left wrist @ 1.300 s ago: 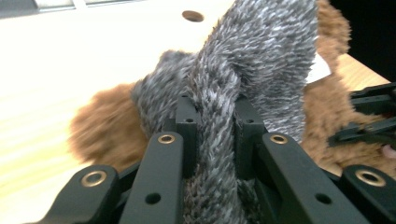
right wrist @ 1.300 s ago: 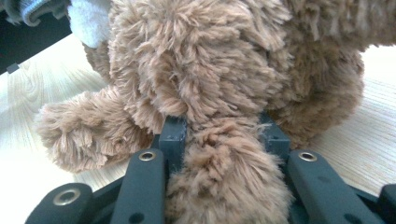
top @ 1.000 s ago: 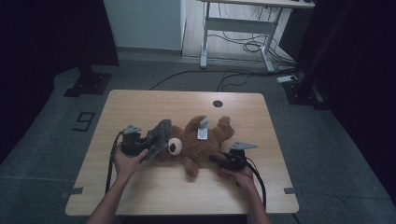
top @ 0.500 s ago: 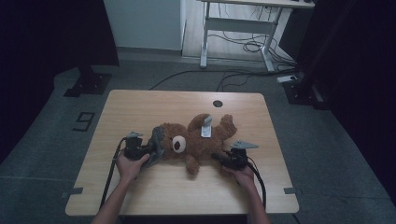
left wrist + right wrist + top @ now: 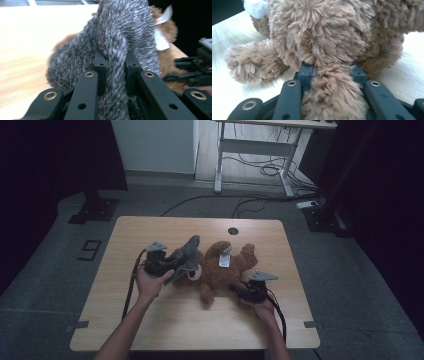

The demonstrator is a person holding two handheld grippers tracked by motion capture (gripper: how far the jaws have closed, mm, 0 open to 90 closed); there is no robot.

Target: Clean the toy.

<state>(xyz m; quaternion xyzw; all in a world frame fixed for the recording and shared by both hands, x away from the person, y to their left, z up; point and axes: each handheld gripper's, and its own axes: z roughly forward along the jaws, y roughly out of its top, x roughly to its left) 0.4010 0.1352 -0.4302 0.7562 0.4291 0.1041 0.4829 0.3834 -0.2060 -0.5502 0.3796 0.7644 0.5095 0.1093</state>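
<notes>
A brown teddy bear [image 5: 222, 270] lies on the wooden table [image 5: 150, 320], a white tag [image 5: 225, 261] on its body. My left gripper [image 5: 176, 264] is shut on a grey knitted cloth [image 5: 187, 251], lifted at the bear's head end. In the left gripper view the jaws pinch a fold of the grey knitted cloth [image 5: 117, 37] at my left gripper [image 5: 116, 63], with the bear [image 5: 168, 27] behind. My right gripper [image 5: 236, 289] is shut on one of the bear's limbs [image 5: 333, 92] at my right gripper [image 5: 332, 70], low on the table.
A round cable hole [image 5: 233, 230] sits near the table's far edge. Beyond the table are a desk frame [image 5: 255, 150] and floor cables [image 5: 270, 170]. A dark stand base [image 5: 92, 210] rests at the back left. My right gripper [image 5: 193, 72] shows beside the bear.
My left hand has risen and drawn the grey cloth up off the table at the bear's head. The right hand and the bear's body have stayed put.
</notes>
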